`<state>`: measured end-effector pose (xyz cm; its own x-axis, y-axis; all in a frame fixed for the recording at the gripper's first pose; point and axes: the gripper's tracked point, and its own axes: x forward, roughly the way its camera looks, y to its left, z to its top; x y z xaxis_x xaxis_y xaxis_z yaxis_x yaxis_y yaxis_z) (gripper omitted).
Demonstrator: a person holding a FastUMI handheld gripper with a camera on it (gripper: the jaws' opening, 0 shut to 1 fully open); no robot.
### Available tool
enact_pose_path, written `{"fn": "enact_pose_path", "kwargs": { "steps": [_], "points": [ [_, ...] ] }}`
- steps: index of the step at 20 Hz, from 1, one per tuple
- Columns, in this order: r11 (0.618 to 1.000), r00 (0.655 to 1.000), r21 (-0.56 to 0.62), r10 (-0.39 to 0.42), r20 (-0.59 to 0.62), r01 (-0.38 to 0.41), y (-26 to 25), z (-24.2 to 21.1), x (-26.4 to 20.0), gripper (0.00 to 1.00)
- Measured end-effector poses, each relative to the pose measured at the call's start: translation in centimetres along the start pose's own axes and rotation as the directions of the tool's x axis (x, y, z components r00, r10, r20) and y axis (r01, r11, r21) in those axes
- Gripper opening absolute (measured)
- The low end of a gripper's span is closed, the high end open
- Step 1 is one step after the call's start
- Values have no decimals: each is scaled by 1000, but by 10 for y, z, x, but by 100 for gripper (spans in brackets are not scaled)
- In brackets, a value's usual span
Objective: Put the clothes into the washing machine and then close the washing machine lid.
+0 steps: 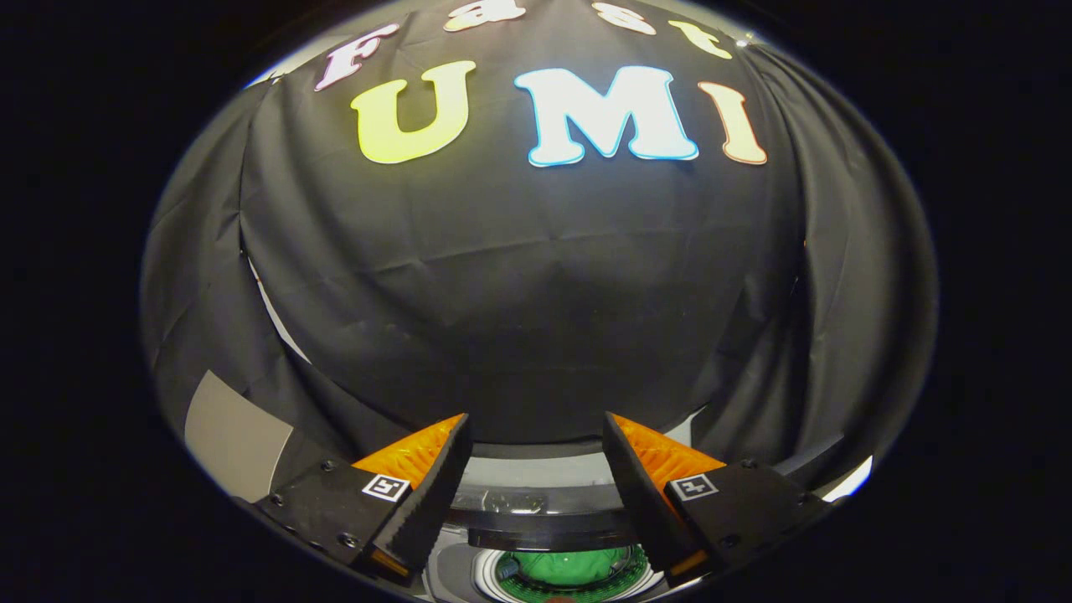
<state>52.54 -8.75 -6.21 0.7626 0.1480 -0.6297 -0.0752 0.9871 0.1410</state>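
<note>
Nearest the camera, at the bottom centre of the frame, the gripper (pixel 536 440) stands with its fingers spread wide and nothing between them.

Largest item: the black cloth wall (pixel 536 276), filling the upper and middle frame beyond the fingers. A pale panel (pixel 234 435) shows at lower left, beside the left finger.

Next: the washing machine (pixel 544 536), bottom centre, between and below the fingers. A dark raised band crosses it, judged to be the lid (pixel 548 528) standing open; this is not certain.

Smallest: green clothes (pixel 574 565), lying in the round drum opening (pixel 490 578) at the very bottom.

Handling, as judgement: the clothes look soft, light and limp, and appear already inside. The lid is stiff and smooth; take it at its free front edge, fingers closing across the rim.

Edges and room: open space ahead of the fingers up to the wall; the drum rim sits close beneath them.
</note>
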Motion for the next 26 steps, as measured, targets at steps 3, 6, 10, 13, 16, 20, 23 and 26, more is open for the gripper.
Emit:
{"fn": "enact_pose_path", "kwargs": {
  "steps": [3, 6, 10, 13, 16, 20, 23, 26],
  "points": [
    [999, 1000, -28, -31, -2, 31, -2, -3, 5, 97],
    [996, 999, -69, -48, -3, 48, -1, -5, 4, 97],
    [996, 998, -67, -56, -30, 54, -1, -11, 0, 98],
    [996, 998, -71, -55, -37, 53, -1, -13, -7, 98],
    [996, 998, -77, -50, -37, 48, 0, -19, -15, 98],
    [996, 998, -79, -53, -41, 49, 2, -27, -28, 98],
    [996, 998, -81, -48, -30, 46, 2, -31, -36, 98],
    [995, 999, -82, -47, 1, 47, 3, -33, -42, 98]
  ]
}}
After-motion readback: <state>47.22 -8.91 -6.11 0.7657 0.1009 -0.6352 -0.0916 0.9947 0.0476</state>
